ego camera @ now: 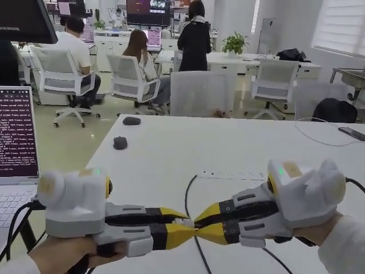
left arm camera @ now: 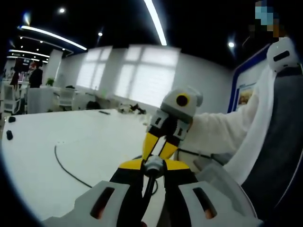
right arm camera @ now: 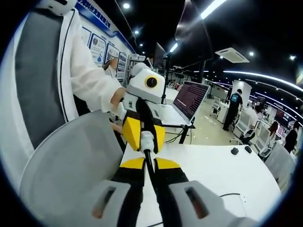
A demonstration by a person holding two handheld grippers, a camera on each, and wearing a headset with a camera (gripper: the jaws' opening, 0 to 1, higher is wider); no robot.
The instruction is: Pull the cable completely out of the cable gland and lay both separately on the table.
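Desk: Where do we see trouble from here?

Bench: At 6 o'clock in the head view, the left gripper (ego camera: 187, 226) and right gripper (ego camera: 203, 224) meet tip to tip above the white table (ego camera: 239, 145), with the cable gland (left arm camera: 154, 165) between them. We judge that a pull off the gland's axis could bind the black cable (ego camera: 186, 197) inside it. A light hold could let the cable slide through the jaws, or let the gland twist free and drop.

Desk: And the jaws?

Bench: We read the left gripper's jaws as closed to a narrow gap, clamped on the gland at their yellow tips. The right gripper's are almost together, pinching the cable, which runs back between them in its own view. Slack loops over the table toward 12 o'clock, near a power strip (ego camera: 231, 174).
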